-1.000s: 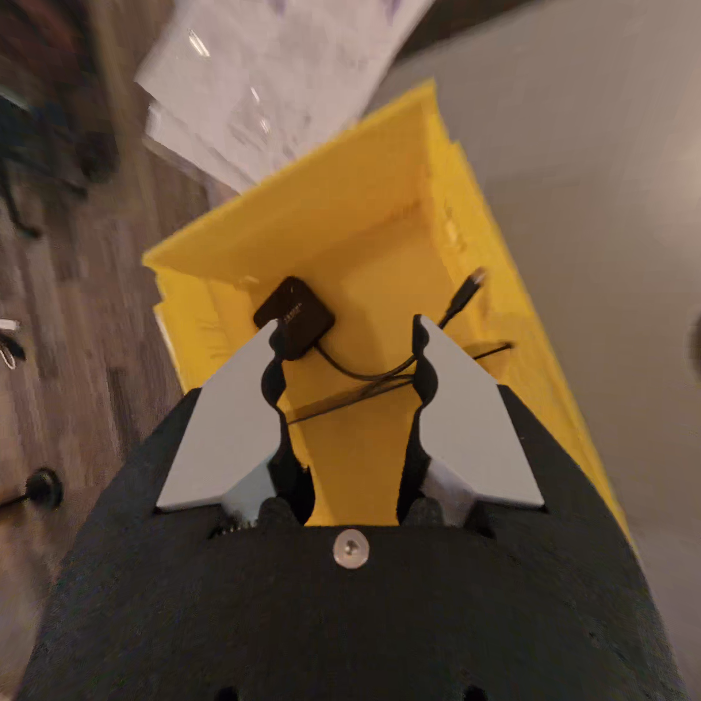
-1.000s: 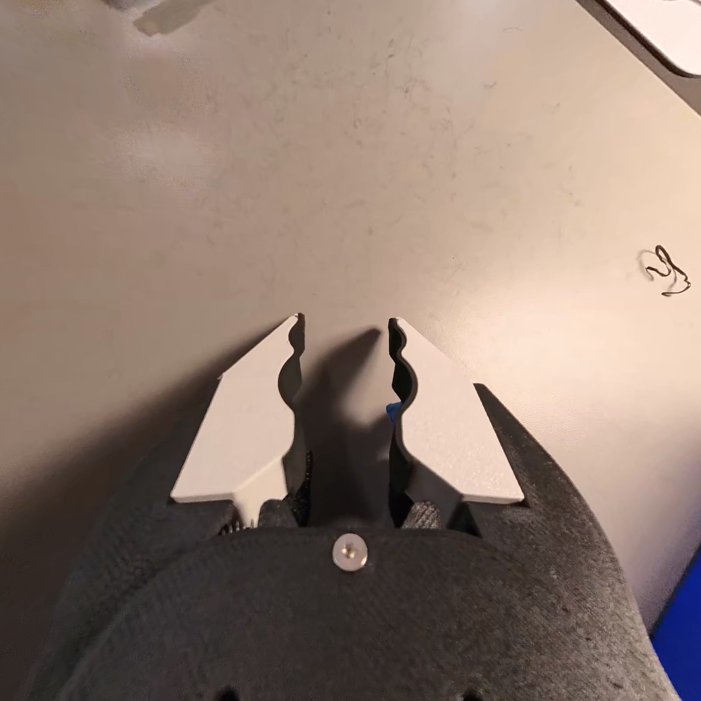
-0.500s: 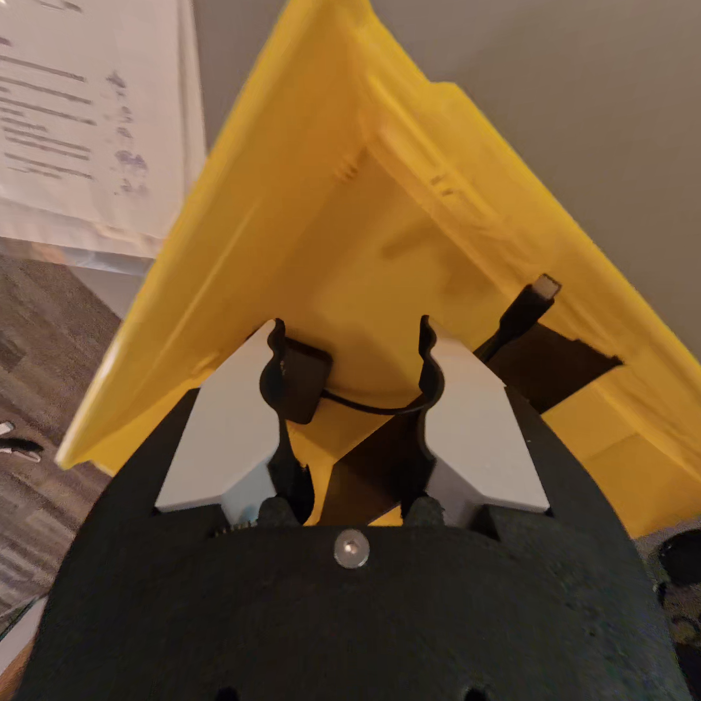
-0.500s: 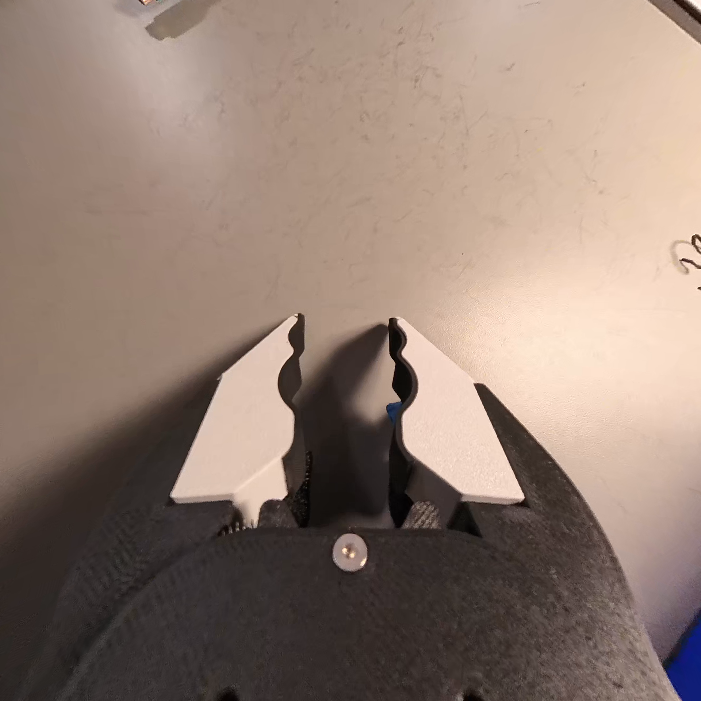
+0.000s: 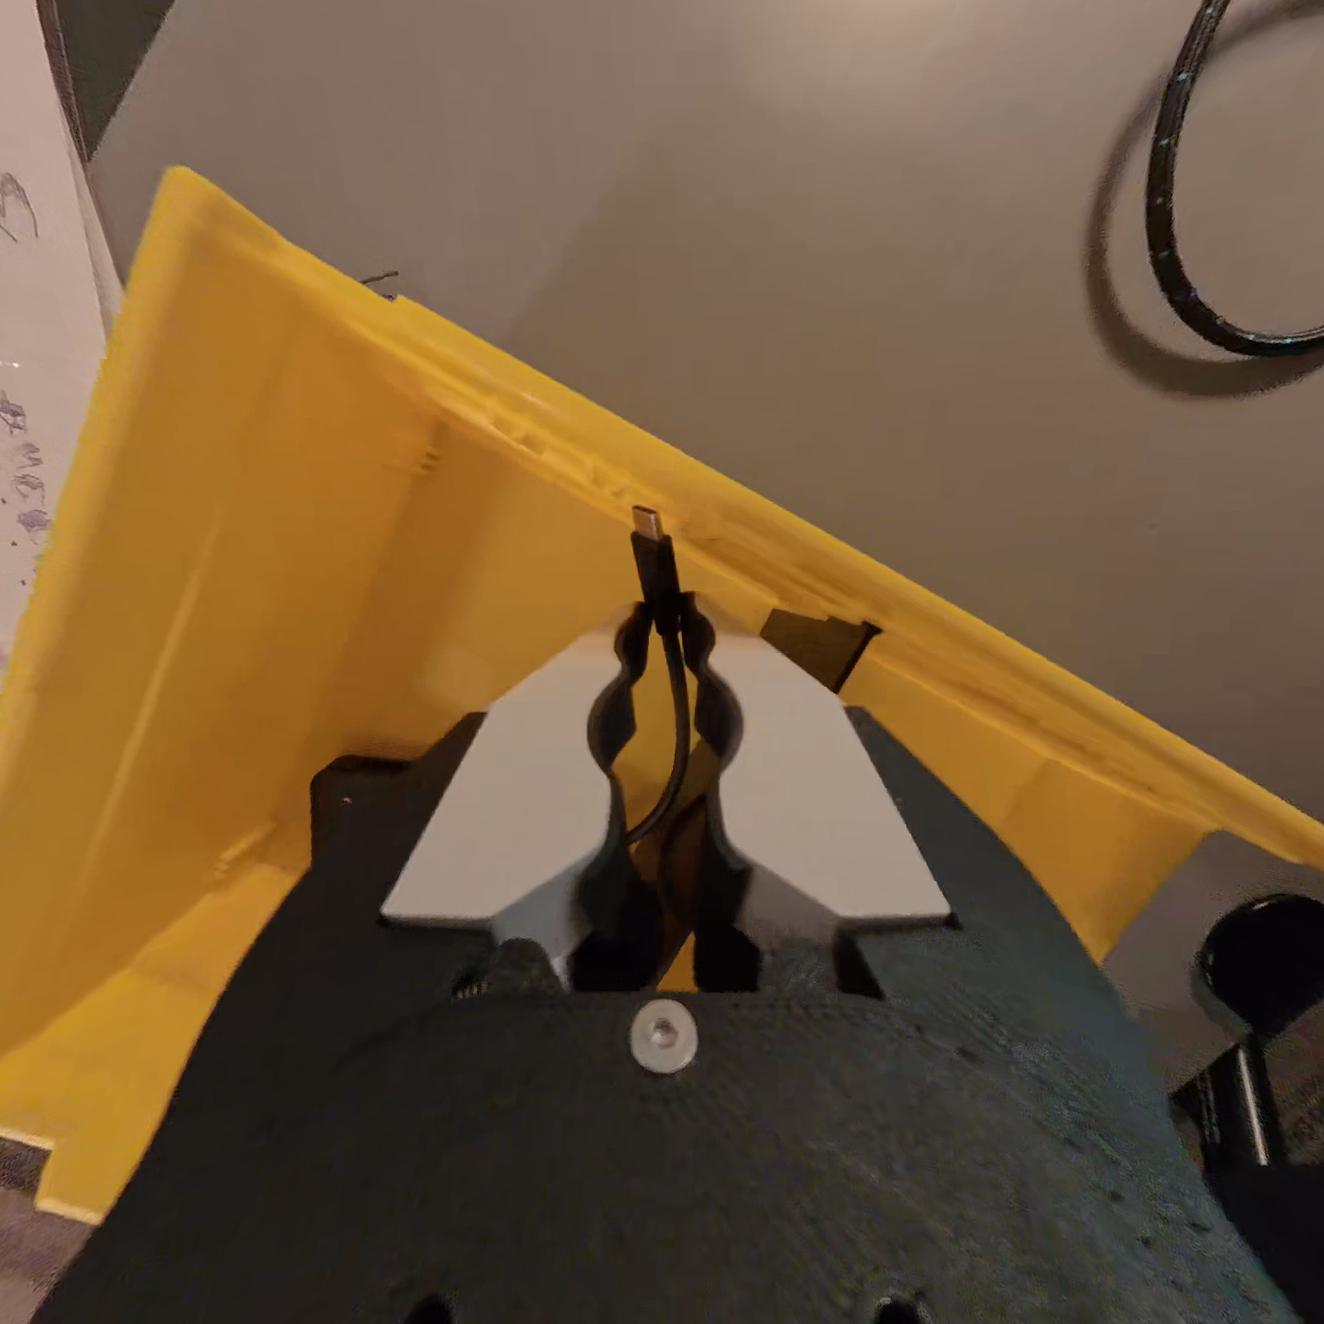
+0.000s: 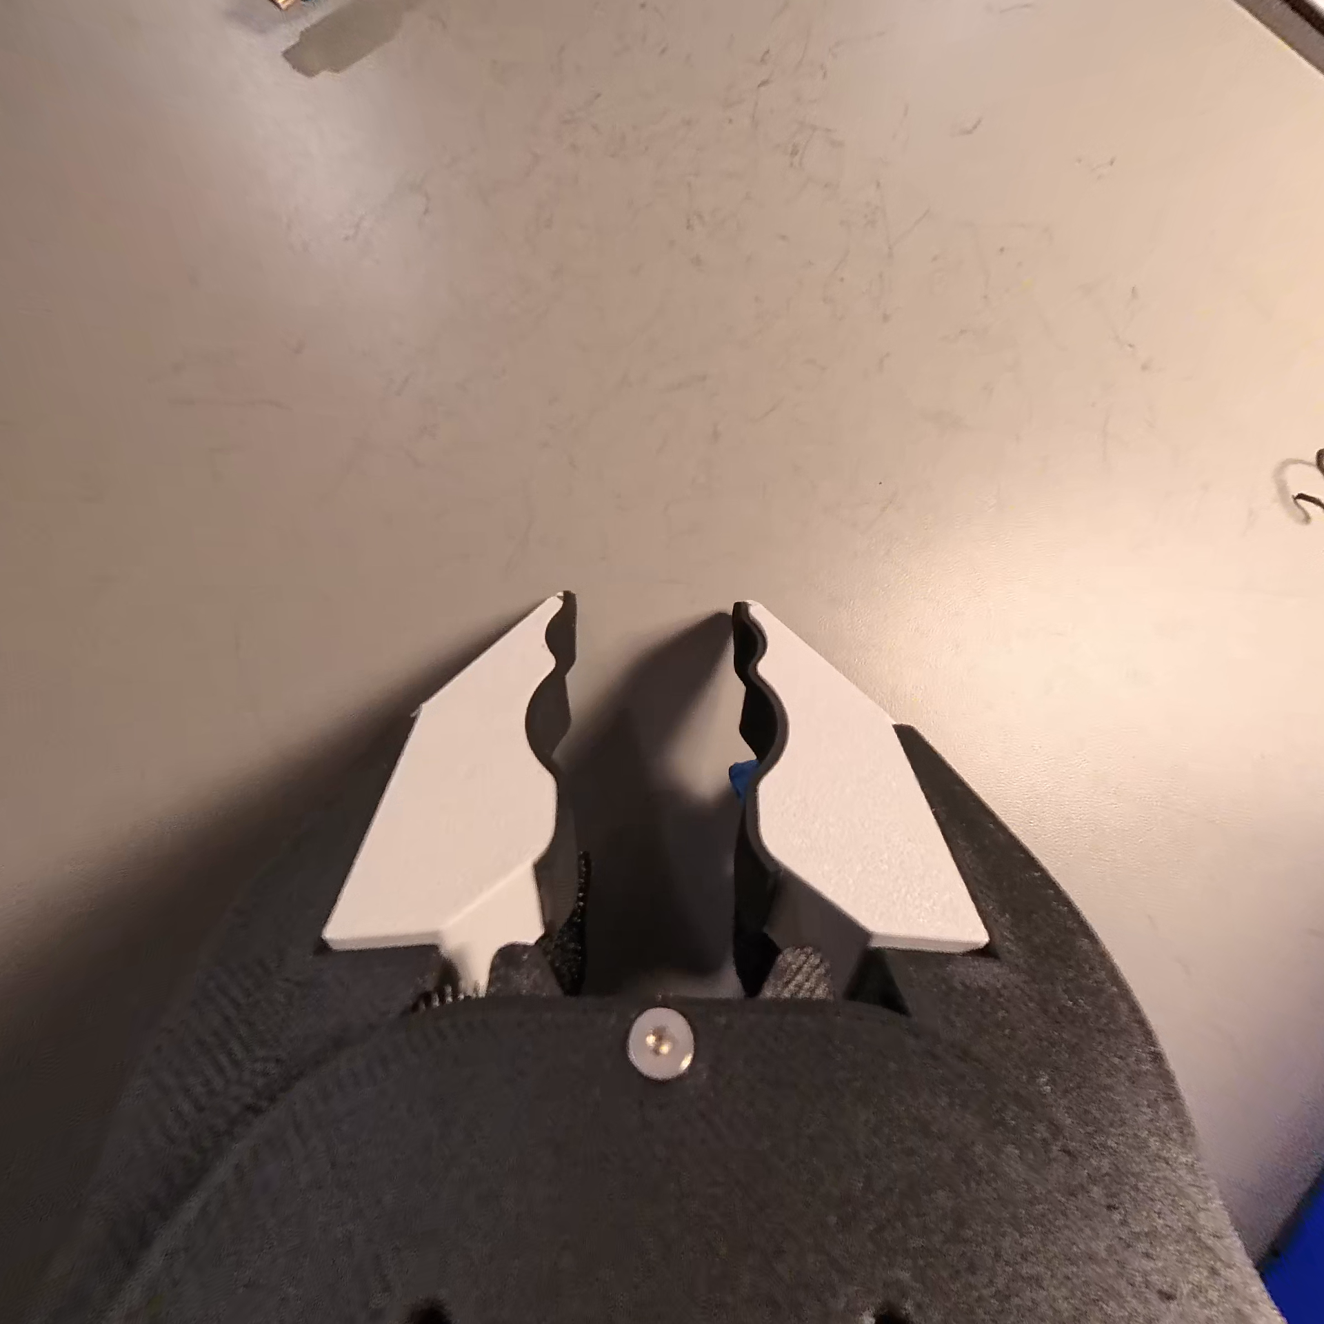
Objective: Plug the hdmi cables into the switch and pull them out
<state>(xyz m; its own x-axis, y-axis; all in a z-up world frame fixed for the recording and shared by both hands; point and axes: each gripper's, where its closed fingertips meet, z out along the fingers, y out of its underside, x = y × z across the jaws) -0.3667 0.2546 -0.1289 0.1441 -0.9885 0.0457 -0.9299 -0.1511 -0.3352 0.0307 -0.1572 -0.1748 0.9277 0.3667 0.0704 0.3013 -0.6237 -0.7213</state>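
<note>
In the left wrist view my left gripper (image 5: 663, 612) is inside a yellow bin (image 5: 272, 573) and is shut on the black plug (image 5: 655, 566) of a thin black cable (image 5: 677, 745). The plug's metal tip points up past the fingertips, towards the bin's far wall. The cable runs back down between the fingers. The small black switch box is hidden. In the right wrist view my right gripper (image 6: 652, 609) is open and empty, just above a bare grey tabletop (image 6: 645, 322).
A thick black braided cable (image 5: 1175, 215) loops on the table beyond the bin at the upper right. White paper sheets (image 5: 36, 358) lie left of the bin. A black stand (image 5: 1261, 1003) is at the lower right. A small twisted wire (image 6: 1304, 494) lies at the right edge. My right fingertips sit around 60 cm from my left ones.
My left gripper swung right inside the bin, from around the switch box to the cable's plug, and closed on it. My right gripper stayed open and drifted slightly over the table.
</note>
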